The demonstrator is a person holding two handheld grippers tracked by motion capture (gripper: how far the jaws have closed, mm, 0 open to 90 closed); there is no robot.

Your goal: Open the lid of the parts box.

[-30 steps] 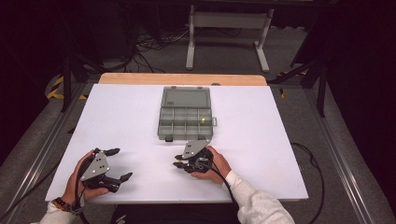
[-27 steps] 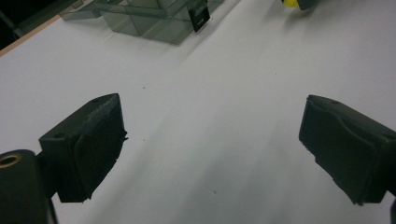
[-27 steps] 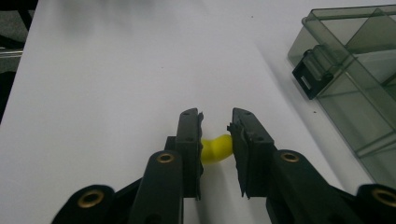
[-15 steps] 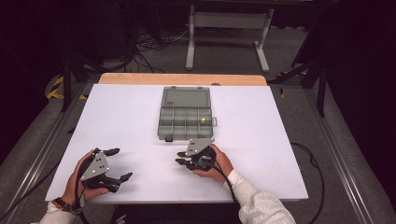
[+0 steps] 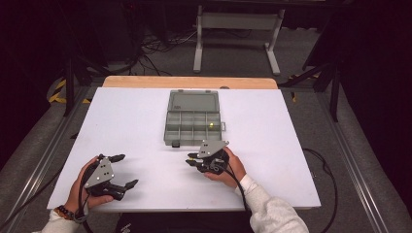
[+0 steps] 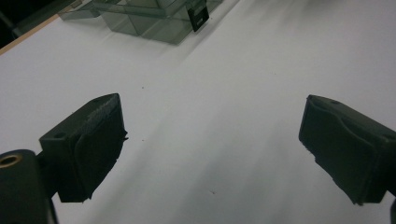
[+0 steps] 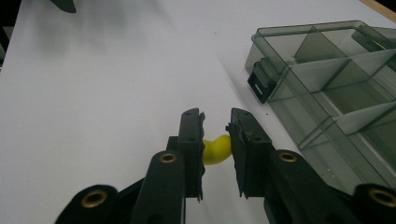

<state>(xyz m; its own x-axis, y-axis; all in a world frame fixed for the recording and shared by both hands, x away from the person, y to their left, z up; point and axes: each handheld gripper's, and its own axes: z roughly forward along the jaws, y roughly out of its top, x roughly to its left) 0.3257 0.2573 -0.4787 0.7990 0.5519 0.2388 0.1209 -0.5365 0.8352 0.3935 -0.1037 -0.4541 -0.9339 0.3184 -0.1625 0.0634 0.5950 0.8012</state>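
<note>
Right gripper view: our right gripper [image 7: 215,122] had small yellow piece [image 7: 216,149] clamped between jaws. Open compartment box [image 7: 327,93] sat just right of jaws. Left gripper [image 6: 212,140] jaws wide apart, farther off.

A white table [image 5: 131,126] is carrying the work, with a strip of bare wood [image 5: 145,81] showing along its 12 o'clock edge. A grey compartment box [image 5: 193,121] is lying open just past the table's centre, toward 12 o'clock (its lid is folded back flat on the surface). One compartment at the box's 3 o'clock side is holding a small yellow piece [image 5: 212,125].
</note>
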